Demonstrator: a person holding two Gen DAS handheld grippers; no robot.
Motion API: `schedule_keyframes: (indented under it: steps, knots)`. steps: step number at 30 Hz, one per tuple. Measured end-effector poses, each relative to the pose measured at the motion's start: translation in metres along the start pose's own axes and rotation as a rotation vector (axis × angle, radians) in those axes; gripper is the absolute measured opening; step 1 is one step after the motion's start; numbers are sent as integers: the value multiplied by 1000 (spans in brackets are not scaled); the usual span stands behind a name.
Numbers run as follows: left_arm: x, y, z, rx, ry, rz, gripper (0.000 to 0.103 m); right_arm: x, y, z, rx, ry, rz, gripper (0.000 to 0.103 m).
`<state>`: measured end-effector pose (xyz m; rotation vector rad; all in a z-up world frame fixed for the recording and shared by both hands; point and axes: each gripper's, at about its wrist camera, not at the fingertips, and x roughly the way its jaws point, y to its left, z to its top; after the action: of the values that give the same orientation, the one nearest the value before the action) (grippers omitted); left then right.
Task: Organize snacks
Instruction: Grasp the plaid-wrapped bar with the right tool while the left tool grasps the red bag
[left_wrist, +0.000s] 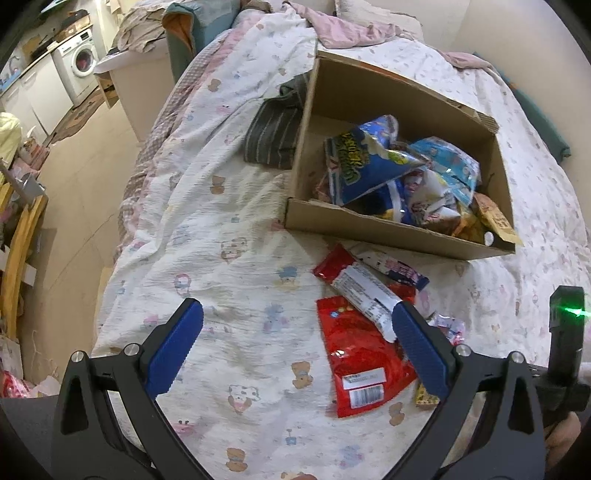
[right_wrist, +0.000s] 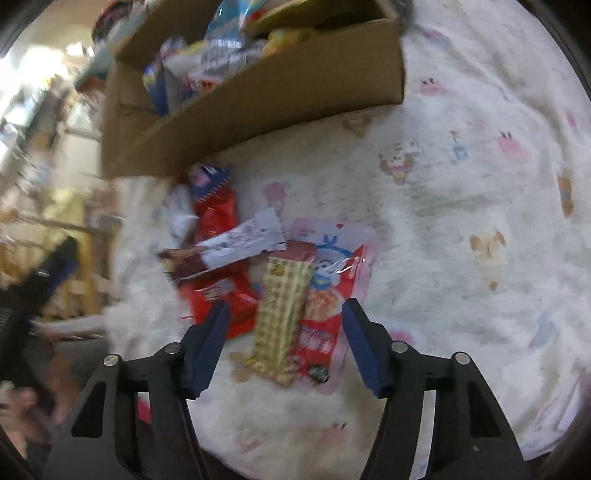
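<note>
A cardboard box (left_wrist: 384, 230) sits on the bed, holding several snack bags (left_wrist: 373, 158); it also shows in the right wrist view (right_wrist: 258, 107). Loose snacks lie in front of it: a red bag (left_wrist: 364, 347), a red-and-white bar (left_wrist: 360, 288), a small pink-white pack (left_wrist: 400, 271). My left gripper (left_wrist: 297, 325) is open and empty above the quilt, left of the red bag. My right gripper (right_wrist: 286, 317) is open, low over a yellow checked pack (right_wrist: 282, 314) and a red-pink pack (right_wrist: 325, 314). The right wrist view is motion-blurred.
A cartoon-print quilt (left_wrist: 229, 229) covers the bed. A folded grey striped cloth (left_wrist: 273, 136) lies left of the box. The bed's left edge drops to the floor (left_wrist: 85, 199), with a washing machine (left_wrist: 79, 62) far off. The right gripper's body (left_wrist: 565, 347) shows at right.
</note>
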<state>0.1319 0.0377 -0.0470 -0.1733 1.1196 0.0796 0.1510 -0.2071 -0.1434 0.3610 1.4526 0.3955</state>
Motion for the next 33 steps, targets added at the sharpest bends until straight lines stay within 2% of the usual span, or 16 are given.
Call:
schedule_keyframes:
  steps: [4,9,11,12,20,23,27,33]
  knots:
    - [4,8,-1,-18,11,16,101,19,22,6,-101,12,-137,62]
    - [13,17,-8,-34,48,27,101,31,32,1,-168,20,-220,61]
    - [18,17,-11,-34,72,25,101,31,35,-2,-196,17,-253,46]
    - [20,16,-14,-36,86,19,101,30,34,-3,-209,10,-276,30]
    - [40,-14,-29,-1,180,-22,101,-7,8,-9,-180,-18,-195,29]
    - [47,-26,-34,-1,214,-43,101,-26,-2,-11,-169,-70,-212,29]
    - [62,-42,-38,-27,257,-66,101,-54,-18,-11,-115,-144,-174,29]
    - [94,-66,-39,-29,326,-33,101,-75,-44,-15,-75,-174,-135,29]
